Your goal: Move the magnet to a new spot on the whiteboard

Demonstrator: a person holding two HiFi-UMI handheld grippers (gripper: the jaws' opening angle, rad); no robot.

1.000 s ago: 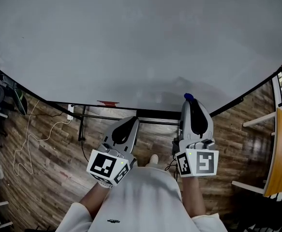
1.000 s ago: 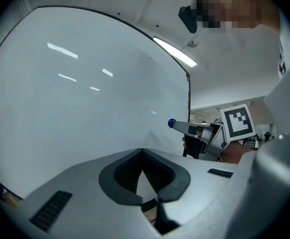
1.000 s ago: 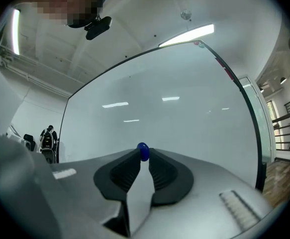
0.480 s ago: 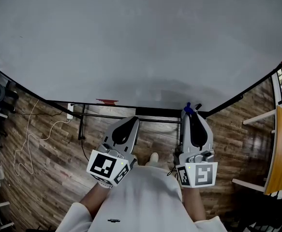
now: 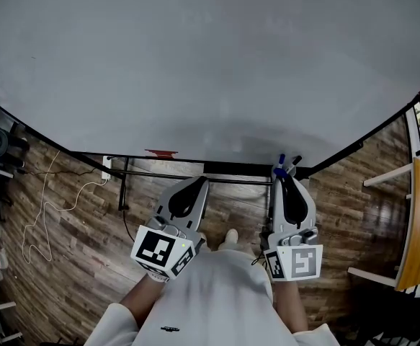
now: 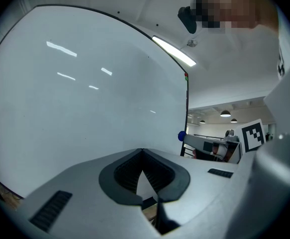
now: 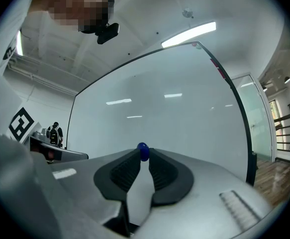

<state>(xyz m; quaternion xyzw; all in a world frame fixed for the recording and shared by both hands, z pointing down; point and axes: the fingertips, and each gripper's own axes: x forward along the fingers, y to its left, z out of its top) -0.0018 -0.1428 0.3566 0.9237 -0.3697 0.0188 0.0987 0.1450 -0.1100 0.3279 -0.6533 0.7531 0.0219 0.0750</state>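
1. R gripper (image 7: 144, 156) – jaws narrow, pinched on the small blue magnet (image 7: 143, 151) right at the tips. It is a round knob with no long axis to speak of.
2. L gripper (image 6: 142, 154): jaws closed tip to tip with nothing between them, idling beside the R one.
3. Key relation – the whiteboard (image 7: 174, 113) lies straight ahead of the R tips, so the magnet is the first thing that would meet the board. From the head view the magnet (image 5: 280, 158) sits low, near the board's bottom edge, with bare board (image 5: 210, 63) above and to both sides.
4. The R hand carries the piece and is the one to place it; the L gripper (image 5: 197, 183) is near the board but empty.
5. Hard to tell: whether the magnet is clear of the board face – it looks apart, but the gap can't be read. The magnet's back face is hidden by the pads.
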